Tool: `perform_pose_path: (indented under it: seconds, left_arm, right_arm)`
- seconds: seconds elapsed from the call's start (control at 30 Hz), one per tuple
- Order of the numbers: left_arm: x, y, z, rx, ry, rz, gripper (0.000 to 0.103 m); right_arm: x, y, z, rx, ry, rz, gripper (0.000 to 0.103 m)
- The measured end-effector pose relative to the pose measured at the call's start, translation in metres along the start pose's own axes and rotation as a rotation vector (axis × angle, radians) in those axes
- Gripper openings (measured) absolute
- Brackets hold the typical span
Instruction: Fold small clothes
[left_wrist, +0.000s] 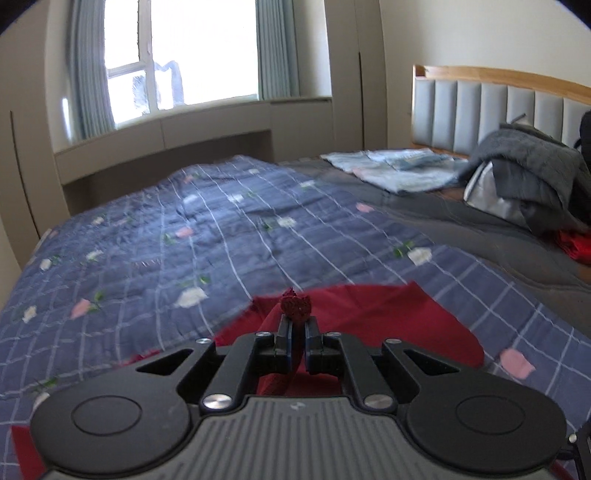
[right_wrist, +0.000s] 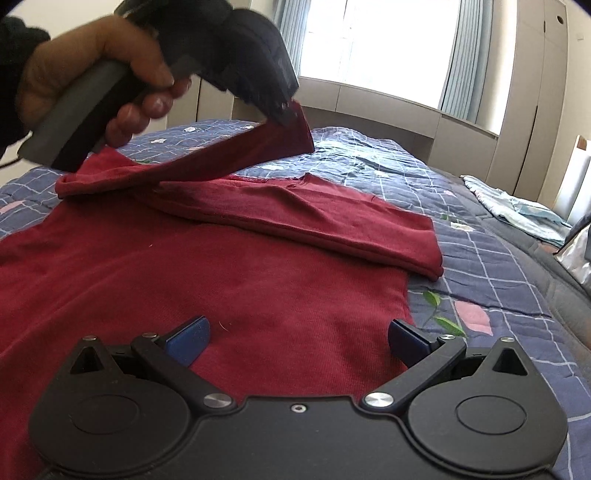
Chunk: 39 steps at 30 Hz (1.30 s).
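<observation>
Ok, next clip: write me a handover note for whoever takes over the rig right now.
Left gripper: shut on a sleeve end of the red shirt, lifted above the bed.
Right gripper: open, empty, over the shirt's body.
Shirt lies spread on the blue quilt.
Done: other sleeve folded across the body.
Left: lay the held sleeve down, then fold the body.

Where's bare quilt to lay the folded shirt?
Free: quilt between the red shirt and the window-side cabinet. Crowded: headboard end, with light blue cloth and grey clothes pile.
</observation>
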<state>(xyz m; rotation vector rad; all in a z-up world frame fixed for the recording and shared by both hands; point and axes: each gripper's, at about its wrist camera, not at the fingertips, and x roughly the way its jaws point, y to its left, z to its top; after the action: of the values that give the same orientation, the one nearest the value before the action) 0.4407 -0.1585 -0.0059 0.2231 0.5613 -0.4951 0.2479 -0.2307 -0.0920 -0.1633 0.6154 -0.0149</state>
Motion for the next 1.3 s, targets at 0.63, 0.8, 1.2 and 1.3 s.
perform_pose_path:
  seconds: [0.63, 0.8, 1.2, 1.3]
  left_arm:
    - [-0.051, 0.049, -0.043, -0.207, -0.023, 0.12, 0.103]
    - [-0.085, 0.083, -0.087, -0.326, -0.032, 0.318, 0.103]
    - [-0.118, 0.136, -0.177, -0.516, 0.055, 0.555, 0.103]
    - [-0.117, 0.141, -0.193, -0.563, 0.077, 0.558, 0.103]
  right_arm:
    - [-0.001, 0.0, 0.0, 0.001, 0.0, 0.001, 0.103]
    - [-0.001, 0.0, 0.0, 0.002, 0.001, 0.001, 0.103]
    - [-0.001, 0.0, 0.0, 0.003, 0.0, 0.001, 0.103]
    - [-0.001, -0.003, 0.001, 0.02, 0.006, 0.015, 0.103]
